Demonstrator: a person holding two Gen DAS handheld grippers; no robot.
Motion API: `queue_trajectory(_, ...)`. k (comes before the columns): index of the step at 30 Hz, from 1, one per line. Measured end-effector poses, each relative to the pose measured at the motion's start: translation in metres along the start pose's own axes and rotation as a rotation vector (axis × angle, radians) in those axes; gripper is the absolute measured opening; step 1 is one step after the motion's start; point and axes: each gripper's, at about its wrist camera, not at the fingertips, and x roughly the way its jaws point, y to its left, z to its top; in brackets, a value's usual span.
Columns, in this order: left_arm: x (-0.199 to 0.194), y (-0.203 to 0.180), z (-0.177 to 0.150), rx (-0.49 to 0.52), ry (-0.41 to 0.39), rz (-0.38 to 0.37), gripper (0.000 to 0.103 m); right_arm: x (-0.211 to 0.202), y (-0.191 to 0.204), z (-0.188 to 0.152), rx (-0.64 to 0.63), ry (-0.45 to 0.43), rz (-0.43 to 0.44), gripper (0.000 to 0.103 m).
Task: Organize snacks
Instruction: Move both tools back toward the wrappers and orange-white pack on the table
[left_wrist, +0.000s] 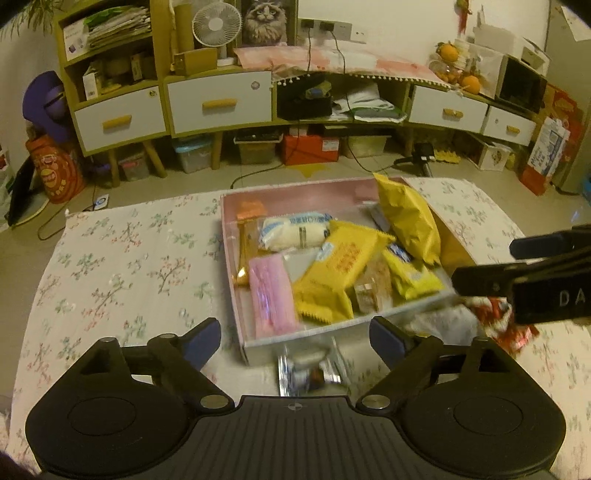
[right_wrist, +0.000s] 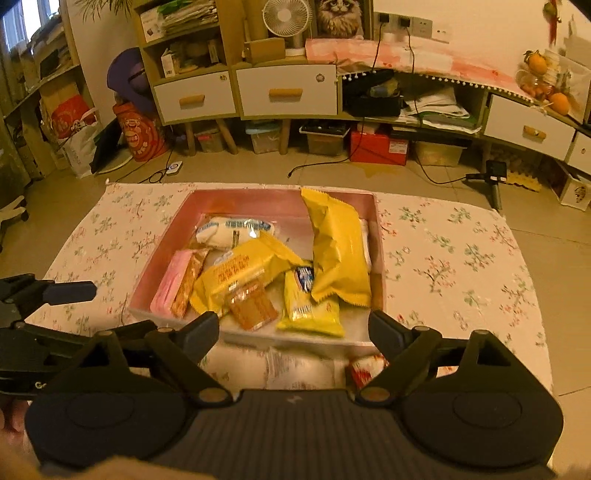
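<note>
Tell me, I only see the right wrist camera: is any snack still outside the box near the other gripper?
Observer: Yes. A silver packet lies on the flowered cloth just in front of the box, right before the left gripper.
Operator: Is that gripper holding it?
Observer: No. Its jaws stand wide open and grip nothing.
</note>
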Motion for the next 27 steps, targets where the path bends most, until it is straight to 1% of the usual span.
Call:
queue_trajectory(6,-0.014,-0.007,-0.02,0.038,0.038,0.004,0.092,-0.013,0.0,-0.018,-0.001,0.006,-0.007,0.091)
queue_trajectory(10,-0.023,-0.012,-0.034,0.055,0.047,-0.005,0.095,-0.015,0.0,-0.029,0.009,0.023,-0.009,0.092)
queue_trajectory(14,-0.027,-0.015,-0.047,0.068,0.056,-0.009,0.095,-0.016,0.0,-0.039,-0.002,0.032,-0.016,0.094)
queue_trajectory(17,-0.026,-0.015,-0.058,0.073,0.063,-0.024,0.096,-0.017,0.001,-0.05,-0.001,0.031,0.0,0.097)
queue_trajectory(19,-0.021,-0.014,-0.065,0.069,0.092,-0.033,0.096,-0.017,0.0,-0.054,0.0,0.044,0.011,0.097)
queue_trajectory(23,-0.016,-0.017,-0.075,0.088,0.12,-0.046,0.096,-0.013,0.0,-0.059,0.014,0.068,0.0,0.098)
queue_trajectory(27,-0.011,-0.029,-0.082,0.13,0.139,-0.077,0.096,-0.008,-0.001,-0.062,0.015,0.086,-0.017,0.098)
